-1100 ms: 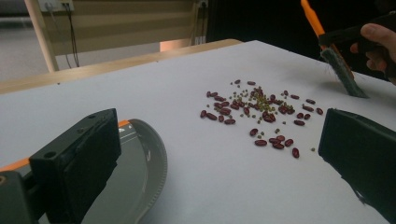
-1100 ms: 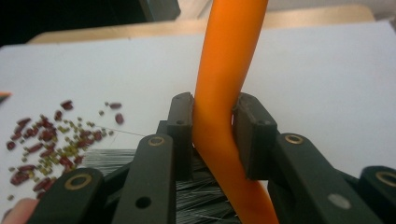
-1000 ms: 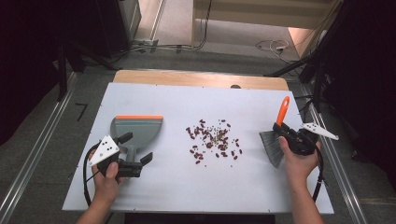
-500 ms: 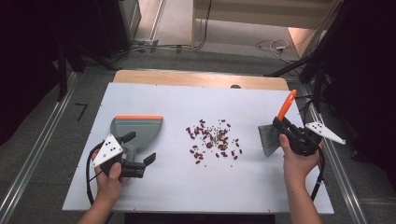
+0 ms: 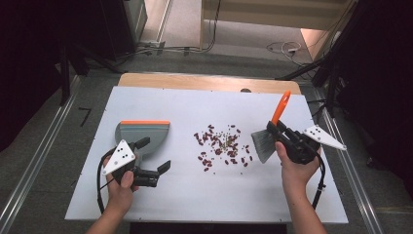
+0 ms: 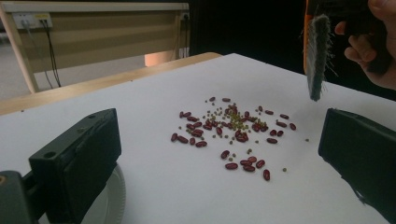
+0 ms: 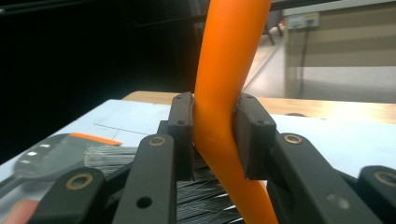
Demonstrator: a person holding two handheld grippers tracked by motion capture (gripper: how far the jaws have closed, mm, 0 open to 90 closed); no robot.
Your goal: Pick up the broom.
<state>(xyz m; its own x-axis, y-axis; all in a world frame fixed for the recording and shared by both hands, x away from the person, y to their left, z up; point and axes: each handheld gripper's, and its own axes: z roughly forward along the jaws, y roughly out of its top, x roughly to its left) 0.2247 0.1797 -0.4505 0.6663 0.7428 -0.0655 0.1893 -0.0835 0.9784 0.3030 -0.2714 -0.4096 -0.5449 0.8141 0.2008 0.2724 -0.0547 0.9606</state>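
**White tabletop, beans in the middle, brush in your right claw**

White board covers the tabletop [image 5: 209, 195], with a strip of pale wood showing along its far edge. Around it you have grey floor, metal rails on both sides, cables on the floor beyond, and dark surroundings.

On your left, the grey dustpan [image 5: 142, 135] with an orange lip lies flat on the tabletop. Your left claw [image 5: 153, 156] sits just beside its near edge, jaws spread wide with nothing between them; from the left gripper view they frame the beans.

In the middle lies a loose scatter of dark red beans [image 5: 221, 146], with small greenish ones [image 6: 233, 122] mixed in at the centre of the patch.

On your right, your right claw [image 5: 277, 127] is closed around the orange handle [image 7: 224, 93] of a small brush [image 5: 264, 144]. The handle rises tilted away from you; the grey bristles [image 6: 317, 60] hang just right of the beans, above the tabletop.
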